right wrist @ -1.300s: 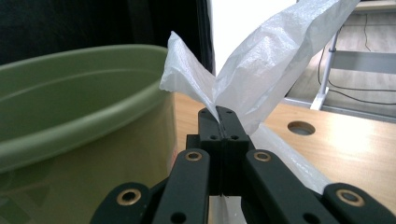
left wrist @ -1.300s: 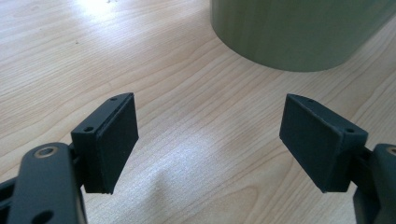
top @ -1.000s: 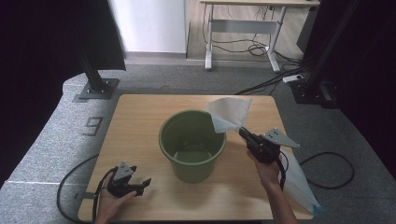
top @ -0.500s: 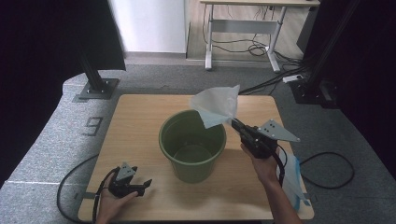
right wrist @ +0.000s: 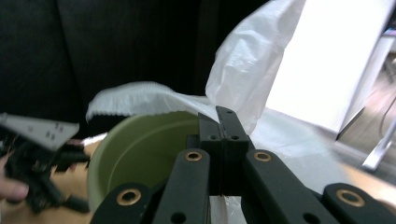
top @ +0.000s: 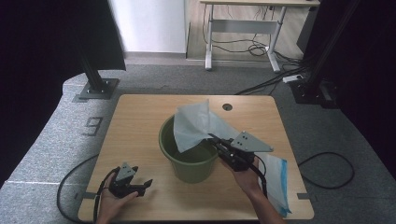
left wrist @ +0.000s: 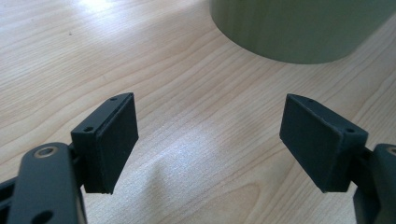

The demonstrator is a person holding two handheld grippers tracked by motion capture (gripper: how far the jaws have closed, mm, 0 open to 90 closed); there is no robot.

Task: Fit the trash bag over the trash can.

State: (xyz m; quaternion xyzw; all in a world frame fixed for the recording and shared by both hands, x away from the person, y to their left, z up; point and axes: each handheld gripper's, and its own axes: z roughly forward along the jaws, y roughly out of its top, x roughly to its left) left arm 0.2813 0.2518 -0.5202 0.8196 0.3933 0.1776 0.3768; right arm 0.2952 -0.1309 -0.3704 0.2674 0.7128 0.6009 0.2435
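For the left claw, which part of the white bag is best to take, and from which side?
Probably the loose serrated edge of the white bag draped above the green bucket, approached from the bucket's left. The right claw pinches the opposite part, and the left claw is open.

One green bucket – one white bag (aloft), two hand-held grippers.

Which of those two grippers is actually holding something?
The right gripper, by the green bucket: its jaws are shut on a white plastic bag above the rim. The left gripper rests open on the table.
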